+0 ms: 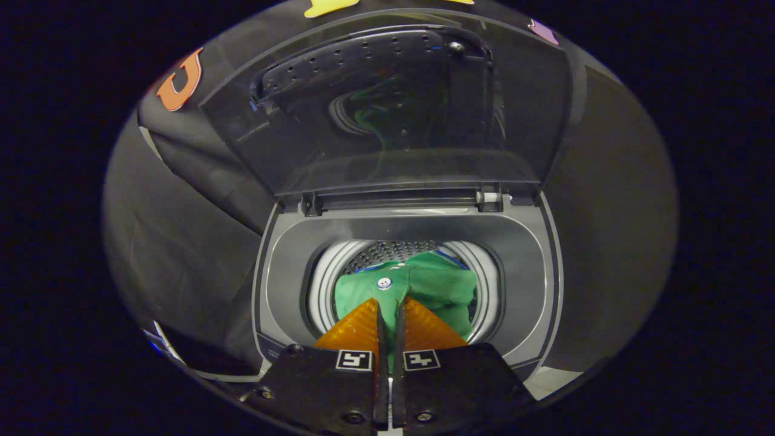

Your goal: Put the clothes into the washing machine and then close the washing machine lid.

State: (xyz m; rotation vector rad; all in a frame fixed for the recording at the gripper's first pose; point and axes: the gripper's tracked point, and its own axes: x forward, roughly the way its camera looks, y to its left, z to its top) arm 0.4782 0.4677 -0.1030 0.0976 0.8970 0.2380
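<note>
Garment (424, 284) of green cloth, with a pale button (384, 283) showing near its upper fold, hung pinched between the fingers of the gripper (390, 309), which stood drawn nearly together on a fold of the fabric. The bulk of the cloth sat directly over the mouth of the drum (399, 251), just ahead of the fingertips, and whether any of it rested on the drum floor could not be told.

Risks noted. Should the fingers part while the cloth was bunched this high, a sleeve or hem could drape over the pale ring of the opening (321, 284) and remain outside. That trailing edge would then be caught when the lid (387, 109) came down, preventing it from seating. Fabric could also snag on a fingertip on withdrawal and be pulled back out. The lid stood raised behind the opening, hinged at the rear; a careless knock in reaching for it might let it fall too soon.

Containers. The washing machine (278, 266) was open at the top. Its drum held the green garment; a sliver of blue (451, 257) showed behind it, nature uncertain. The perforated rear wall of the drum was visible above the cloth.
</note>
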